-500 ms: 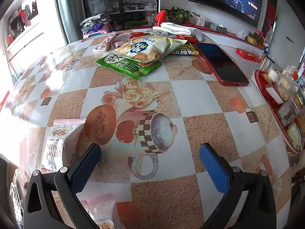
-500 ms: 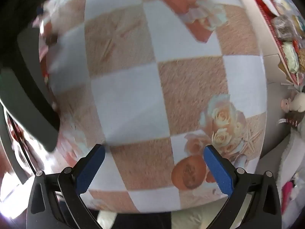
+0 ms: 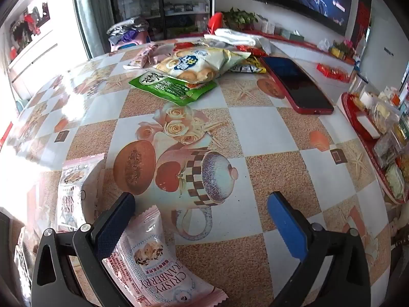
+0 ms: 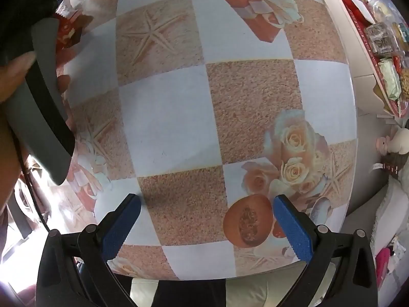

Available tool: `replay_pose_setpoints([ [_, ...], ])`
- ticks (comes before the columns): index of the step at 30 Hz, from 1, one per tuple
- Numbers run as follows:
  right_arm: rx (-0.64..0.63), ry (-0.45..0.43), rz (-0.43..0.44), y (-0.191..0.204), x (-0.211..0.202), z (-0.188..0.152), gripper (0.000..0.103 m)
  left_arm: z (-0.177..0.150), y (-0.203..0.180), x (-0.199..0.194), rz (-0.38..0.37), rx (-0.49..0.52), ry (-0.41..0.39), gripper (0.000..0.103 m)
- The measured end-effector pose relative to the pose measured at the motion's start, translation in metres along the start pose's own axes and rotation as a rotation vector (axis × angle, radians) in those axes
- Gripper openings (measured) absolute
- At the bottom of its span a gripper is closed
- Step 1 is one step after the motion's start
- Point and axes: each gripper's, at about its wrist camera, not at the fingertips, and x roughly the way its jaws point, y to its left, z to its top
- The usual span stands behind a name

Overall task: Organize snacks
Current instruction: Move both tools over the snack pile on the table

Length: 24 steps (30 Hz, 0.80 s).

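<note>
Left gripper [image 3: 202, 206] tilted down over the patterned bench [image 3: 268, 128], fingers [image 3: 286, 225] spread wide, nothing pinched. Against the inner face of the left-hand finger, 1 pink cranberry crisp packet [image 3: 156, 258] lying flat on the bench, its top corner reaching past the fingertip; contact with the pad too close to call. Just outside that same finger, a 2nd pink packet [image 3: 74, 186] of the same kind. Well ahead of the fingertips, a heap of snacks: green snack bag [image 3: 173, 88] under a pale biscuit bag [image 3: 196, 62], a yellow packet [image 3: 246, 67] beside them. Ahead and to the right-hand finger's side, a red phone [image 3: 296, 84] lying screen up. Far right, at the bench's edge, a red tray [image 3: 368, 138] already filled with wrapped snacks.

Right gripper [image 4: 207, 204] aimed more steeply down, fingers [image 4: 291, 225] likewise spread, only bare bench [image 4: 163, 117] between them. None of the pink packets, the heap or the phone visible here. Visible here alone: at the left edge beyond the left-hand finger, a person's hand [image 4: 15, 76] around a dark grey handle [image 4: 46, 107]. Same red tray [image 4: 358, 20] up at the top right, off the right-hand finger's side.
</note>
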Motion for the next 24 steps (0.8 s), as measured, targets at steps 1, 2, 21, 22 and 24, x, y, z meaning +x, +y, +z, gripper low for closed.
replay_pose_setpoints([
  [1, -0.002, -0.015, -0.005, -0.001, -0.001, 0.002, 0.103, 0.005, 0.0, 0.002, -0.014, 0.023, 0.056, 0.103],
  [2, -0.005, -0.026, -0.005, -0.003, -0.002, 0.001, 0.103, 0.01, -0.001, 0.004, -0.03, 0.049, 0.114, 0.103],
  [21, -0.013, -0.016, 0.116, 0.005, -0.006, 0.007, 0.103, -0.034, 0.177, -0.13, -0.214, -0.091, 0.285, 0.103],
  [22, -0.015, -0.016, 0.119, 0.006, -0.005, 0.007, 0.103, -0.046, 0.191, -0.127, -0.192, -0.109, 0.317, 0.103],
  [24, -0.015, -0.023, 0.11, 0.008, -0.007, 0.005, 0.103, -0.061, 0.204, -0.121, -0.164, -0.13, 0.347, 0.103],
])
